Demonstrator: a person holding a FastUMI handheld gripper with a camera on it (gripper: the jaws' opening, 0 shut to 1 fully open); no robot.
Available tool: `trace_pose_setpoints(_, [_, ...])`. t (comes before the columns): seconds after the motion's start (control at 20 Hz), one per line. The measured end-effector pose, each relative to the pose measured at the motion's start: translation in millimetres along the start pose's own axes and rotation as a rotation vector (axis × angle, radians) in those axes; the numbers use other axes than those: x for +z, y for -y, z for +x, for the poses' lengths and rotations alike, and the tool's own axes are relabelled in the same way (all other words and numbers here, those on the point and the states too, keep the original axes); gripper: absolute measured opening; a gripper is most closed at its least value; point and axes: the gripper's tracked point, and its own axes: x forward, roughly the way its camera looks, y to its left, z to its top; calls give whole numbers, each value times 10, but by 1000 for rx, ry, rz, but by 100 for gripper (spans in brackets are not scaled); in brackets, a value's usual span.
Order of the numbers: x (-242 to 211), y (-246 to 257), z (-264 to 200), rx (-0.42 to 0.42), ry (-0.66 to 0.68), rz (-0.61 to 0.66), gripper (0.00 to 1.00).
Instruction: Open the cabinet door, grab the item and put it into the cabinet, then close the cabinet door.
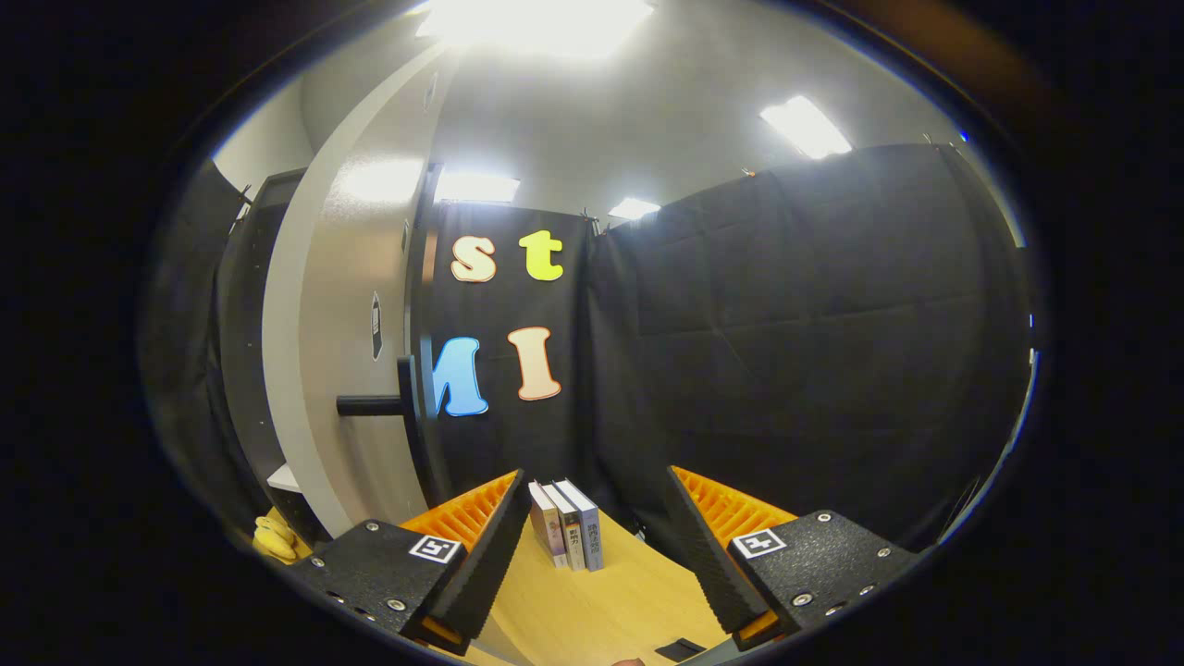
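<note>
Books [566, 524] beyond open hand-held gripper [594, 536], untouched

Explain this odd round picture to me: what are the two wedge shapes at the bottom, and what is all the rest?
The camera rides on a hand-held gripper, a two-finger tool a person carries; there is no robot arm. The two wedges are its fingers, seen from behind. They stand apart, holding nothing.

Beyond the fingers, on a wooden table, three books stand upright side by side. A small dark object lies nearer the camera; I cannot tell what it is.

To the left rises a tall grey cabinet door with a dark handle sticking out. It appears to be swung open, seen nearly edge-on. Something yellow sits low beside it. Black cloth forms the booth's walls, with ceiling lights above.
</note>
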Motion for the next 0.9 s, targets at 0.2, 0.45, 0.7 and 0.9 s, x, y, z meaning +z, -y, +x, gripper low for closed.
trace_pose_setpoints(0.2, [-9, -97, -77, 3, -8, 9, 91])
trace_pose_setpoints(0.45, [-12, -362, -209, 60, -5, 14, 91])
trace_pose_setpoints(0.7, [-14, -743, -337, 158, 1, 13, 91])
trace_pose_setpoints(0.9, [-15, -996, -385, 224, 2, 30, 91])
